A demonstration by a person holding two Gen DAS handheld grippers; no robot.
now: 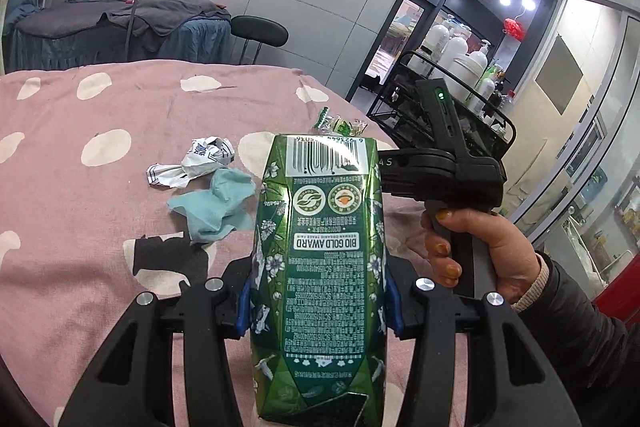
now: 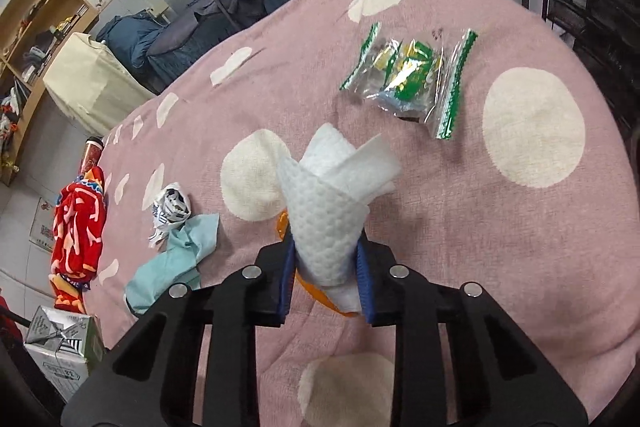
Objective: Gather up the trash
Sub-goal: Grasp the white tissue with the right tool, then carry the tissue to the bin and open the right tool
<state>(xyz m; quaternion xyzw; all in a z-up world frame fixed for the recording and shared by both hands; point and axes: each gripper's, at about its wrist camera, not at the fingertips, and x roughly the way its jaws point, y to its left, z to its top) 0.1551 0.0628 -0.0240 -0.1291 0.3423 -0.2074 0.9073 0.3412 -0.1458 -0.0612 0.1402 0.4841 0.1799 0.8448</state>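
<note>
You're carrying the green foil-printed drink carton (image 1: 320, 267) upright between the blue pads of your left gripper (image 1: 318, 301), jaws about half-spread and pressing on both of its sides, so it's riding above the pink blanket with cream dots (image 1: 100, 227) instead of lying among the litter. Your right gripper (image 2: 326, 275) is pinching a white embossed paper towel (image 2: 332, 211), rolled into a cone that's poking up past the pads; the jaws are standing narrow around it. Something orange (image 2: 316, 293) is peeking out under the towel, a peel or a wrapper perhaps — you can't tell from this angle. On the blanket, the trash is waiting: a crumpled white printed paper (image 2: 170, 211) touching a pale blue tissue (image 2: 176, 263), and, well apart, a clear green-edged snack wrapper (image 2: 412, 79). With both grippers full, you're probably needing to unload before going back for those.
</note>
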